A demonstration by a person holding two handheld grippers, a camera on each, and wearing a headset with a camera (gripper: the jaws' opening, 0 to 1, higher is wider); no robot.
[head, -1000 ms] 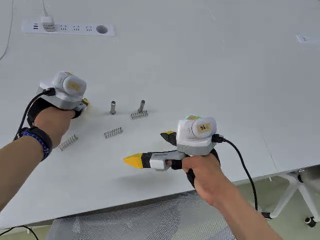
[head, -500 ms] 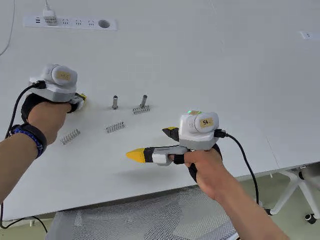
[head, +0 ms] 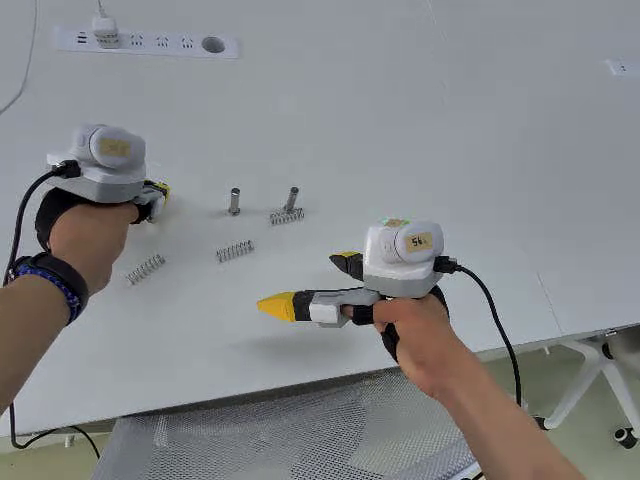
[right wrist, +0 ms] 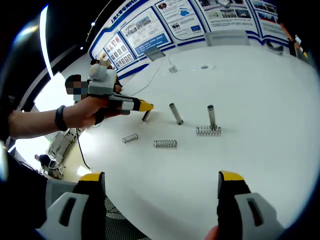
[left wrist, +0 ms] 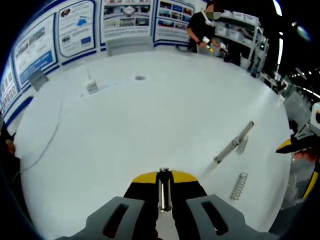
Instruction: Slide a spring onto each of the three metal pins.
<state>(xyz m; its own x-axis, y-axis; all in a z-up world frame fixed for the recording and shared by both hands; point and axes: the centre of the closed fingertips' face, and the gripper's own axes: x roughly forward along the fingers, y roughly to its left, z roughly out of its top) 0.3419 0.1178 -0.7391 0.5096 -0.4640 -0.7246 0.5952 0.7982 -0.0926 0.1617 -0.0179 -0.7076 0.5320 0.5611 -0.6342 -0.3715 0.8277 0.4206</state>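
1. Three springs (head: 234, 250) lie loose on the bench (head: 400, 130); none is threaded yet.
2. Two pins (head: 235, 201) stand upright; left tongs (left wrist: 163, 181) clamp the third pin (left wrist: 163, 195).
3. Wide open, right tongs (right wrist: 160, 182) hold nothing.

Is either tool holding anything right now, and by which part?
Left tool grips a metal pin by its upper end; right tool is open, empty.

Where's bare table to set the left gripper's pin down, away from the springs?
Free: the table between the power strip and the two standing pins, and everything right of the right gripper. Crowded: around those pins, where three springs lie.
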